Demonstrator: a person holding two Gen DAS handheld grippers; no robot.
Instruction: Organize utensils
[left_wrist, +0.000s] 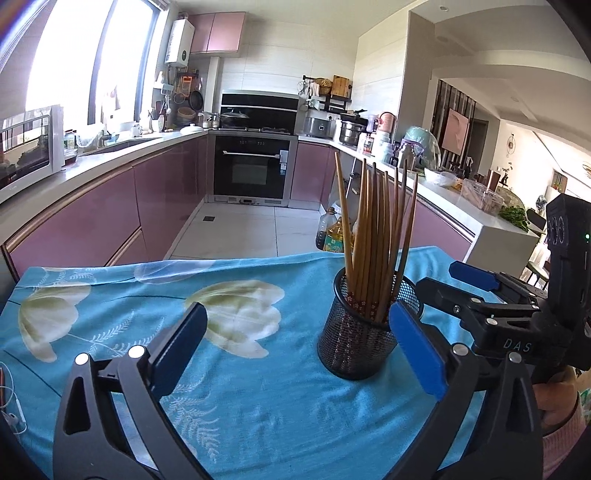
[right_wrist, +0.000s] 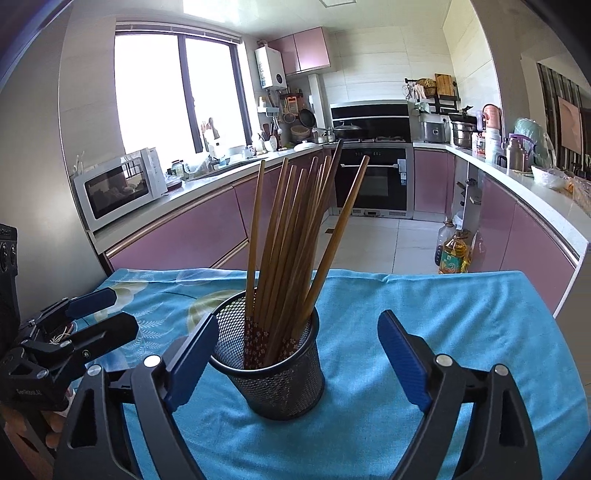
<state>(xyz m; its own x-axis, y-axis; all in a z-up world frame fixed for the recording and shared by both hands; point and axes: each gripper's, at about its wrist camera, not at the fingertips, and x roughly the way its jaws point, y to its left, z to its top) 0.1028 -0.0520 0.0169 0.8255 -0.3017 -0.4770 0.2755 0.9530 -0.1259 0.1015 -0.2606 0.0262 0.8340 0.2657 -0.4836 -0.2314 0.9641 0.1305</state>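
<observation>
The chopsticks (right_wrist: 295, 236) stand bunched in the black mesh cup (right_wrist: 273, 369), tips fanned upward; one leans off to the right in your right wrist view. The cup sits upright on the blue floral cloth (right_wrist: 443, 332), centre-low in the right view and right of centre in the left view (left_wrist: 358, 332). Your right gripper (right_wrist: 299, 354) has its jaws wide apart, the left pad (right_wrist: 192, 354) just beside or touching the cup's rim, can't tell which; the right pad is well clear of it. Your left gripper (left_wrist: 299, 350) is also spread wide with nothing between the pads; its right pad (left_wrist: 417, 350) overlaps the cup's side in the frame, contact unclear. Each gripper shows at the edge of the other's view. Behind: microwave (right_wrist: 118, 188) mid-left, oven (right_wrist: 373, 177) centre, oil bottles (right_wrist: 452, 254) on the floor at right.
</observation>
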